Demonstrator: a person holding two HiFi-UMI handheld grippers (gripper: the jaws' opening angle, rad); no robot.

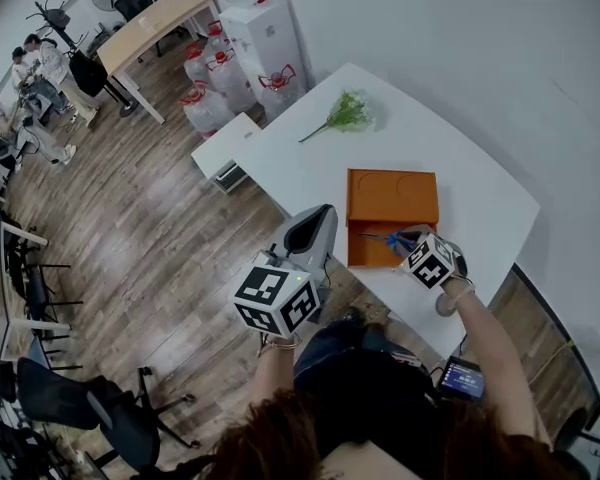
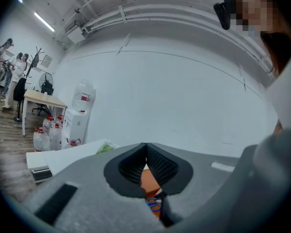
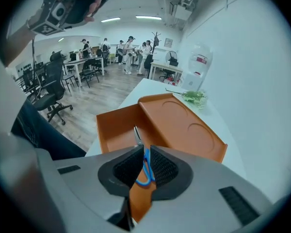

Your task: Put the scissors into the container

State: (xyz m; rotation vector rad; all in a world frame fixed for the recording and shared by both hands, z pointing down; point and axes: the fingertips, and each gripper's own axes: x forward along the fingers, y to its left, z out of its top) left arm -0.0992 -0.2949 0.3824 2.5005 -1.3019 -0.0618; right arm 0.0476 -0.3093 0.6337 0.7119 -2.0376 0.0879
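Two grippers are counted: the left gripper (image 1: 325,211) in the middle of the frame and the right gripper (image 1: 406,240) right of the middle. One pair of scissors (image 1: 388,237), one orange container (image 1: 390,196), one green sprig (image 1: 346,113) and one white counter (image 1: 430,138) are seen.

White table (image 1: 435,138), green sprig (image 1: 348,112), water jugs (image 1: 208,106), office chairs (image 1: 92,400)

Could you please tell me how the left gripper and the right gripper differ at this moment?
The left gripper has its jaws together on nothing; the right gripper has its jaws closed on the blue-handled scissors. The right gripper hangs over the orange container, while the left gripper is held off to that container's side. Both are shut, and both carry a marker cube.
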